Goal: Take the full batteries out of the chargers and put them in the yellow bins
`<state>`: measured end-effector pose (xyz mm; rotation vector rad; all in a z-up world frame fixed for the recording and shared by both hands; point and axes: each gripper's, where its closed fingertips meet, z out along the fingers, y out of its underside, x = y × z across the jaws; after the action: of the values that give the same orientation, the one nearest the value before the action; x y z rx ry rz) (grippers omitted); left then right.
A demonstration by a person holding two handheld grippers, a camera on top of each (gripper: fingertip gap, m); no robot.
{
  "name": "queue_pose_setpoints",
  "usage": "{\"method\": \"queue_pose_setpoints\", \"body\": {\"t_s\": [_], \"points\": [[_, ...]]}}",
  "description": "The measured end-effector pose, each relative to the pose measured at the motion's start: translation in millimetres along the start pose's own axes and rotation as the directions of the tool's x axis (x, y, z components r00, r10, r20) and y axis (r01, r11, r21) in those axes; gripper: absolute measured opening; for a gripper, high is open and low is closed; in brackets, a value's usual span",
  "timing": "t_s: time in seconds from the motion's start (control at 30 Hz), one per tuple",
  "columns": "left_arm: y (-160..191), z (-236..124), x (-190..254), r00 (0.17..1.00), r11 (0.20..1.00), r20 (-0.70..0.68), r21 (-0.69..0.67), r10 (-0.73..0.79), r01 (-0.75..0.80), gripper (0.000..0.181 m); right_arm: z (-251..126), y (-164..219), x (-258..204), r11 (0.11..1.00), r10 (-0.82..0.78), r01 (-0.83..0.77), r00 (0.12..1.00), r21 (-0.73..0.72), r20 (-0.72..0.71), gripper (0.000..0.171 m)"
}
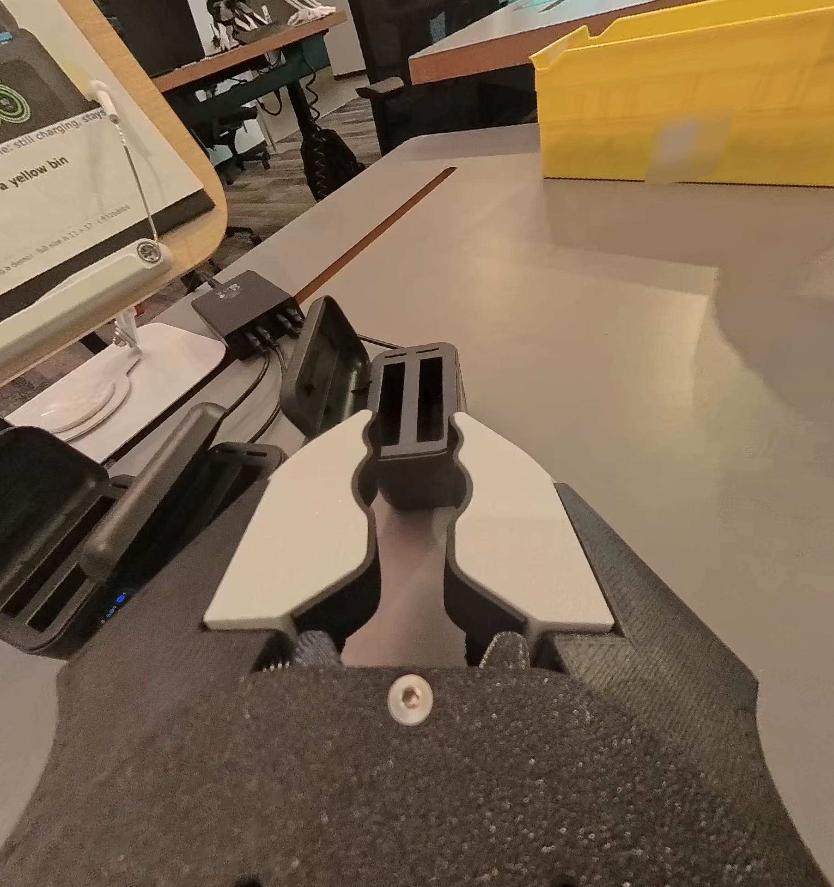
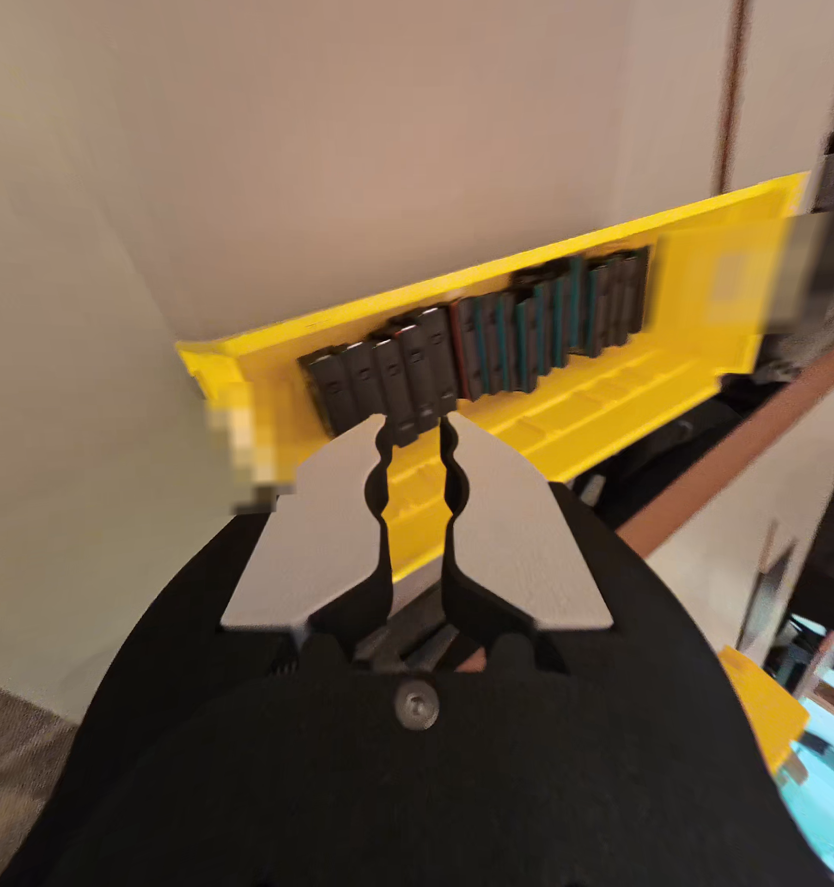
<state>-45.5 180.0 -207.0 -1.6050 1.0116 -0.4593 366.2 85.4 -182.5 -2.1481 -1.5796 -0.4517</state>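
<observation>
While a row of batteries (image 2: 477, 331) already fills the yellow bin (image 2: 597, 408), the right gripper (image 2: 412, 422) is held slightly parted, empty — an emptied charger (image 1: 415, 403) is clamped by the left gripper (image 1: 411, 422); others remain unchecked.

My count of the things I can see

On my left side I see three black chargers (image 1: 417, 403) with lids up, one black plug box (image 1: 247, 307), one yellow bin (image 1: 693, 110) and one sign on a stand (image 1: 69, 158). On my right side I see one yellow bin (image 2: 597, 408) with a row of batteries (image 2: 395, 374), too blurry to count well.
</observation>
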Motion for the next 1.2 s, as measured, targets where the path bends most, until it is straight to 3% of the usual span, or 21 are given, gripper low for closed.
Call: {"method": "queue_pose_setpoints", "body": {"t_s": [0.2, 0.3, 0.47, 0.63, 0.7, 0.8, 0.9, 0.97, 1.03, 1.2], "points": [[-1, -1, -4, 1.000, 1.000, 0.021, -0.001, 0.003, -0.003, 0.025, -48, -67, 53, 0.967, 0.152, -0.080, 0.943, 0.241, -0.296, 0.019], [-2, -3, -8, 0.999, 1.000, 0.037, 0.006, -0.001, 0.001, 0.024, -58, -116, 56, 0.914, 0.257, -0.125, 0.915, 0.387, -0.312, 0.030], [-7, -9, -24, 0.993, 1.000, 0.119, 0.029, -0.014, 0.011, 0.023, -40, -212, 37, 0.736, 0.432, -0.284, 0.896, 0.614, -0.104, 0.058], [-17, -22, -49, 0.971, 0.995, 0.230, 0.094, -0.063, 0.042, 0.021, 15, -311, -1, 0.591, 0.501, -0.466, 0.852, 0.658, 0.153, 0.092], [-21, -28, -57, 0.960, 0.991, 0.265, 0.122, -0.087, 0.056, 0.020, 37, -349, -15, 0.568, 0.505, -0.507, 0.837, 0.648, 0.213, 0.099], [-23, -35, -68, 0.944, 0.987, 0.312, 0.149, -0.109, 0.064, 0.020, 75, -390, -34, 0.602, 0.508, -0.551, 0.823, 0.578, 0.255, 0.113], [-26, -39, -73, 0.935, 0.984, 0.333, 0.165, -0.119, 0.066, 0.019, 109, -408, -42, 0.625, 0.546, -0.605, 0.790, 0.493, 0.278, 0.118], [-26, -41, -75, 0.933, 0.983, 0.339, 0.172, -0.124, 0.068, 0.019, 125, -411, -45, 0.623, 0.566, -0.635, 0.769, 0.458, 0.296, 0.110], [-27, -42, -77, 0.931, 0.981, 0.342, 0.178, -0.130, 0.071, 0.019, 126, -411, -42, 0.601, 0.574, -0.639, 0.763, 0.480, 0.296, 0.096], [-25, -42, -80, 0.922, 0.981, 0.364, 0.180, -0.131, 0.069, 0.018, 131, -383, -20, 0.574, 0.635, -0.667, 0.728, 0.475, 0.256, 0.094]]}}
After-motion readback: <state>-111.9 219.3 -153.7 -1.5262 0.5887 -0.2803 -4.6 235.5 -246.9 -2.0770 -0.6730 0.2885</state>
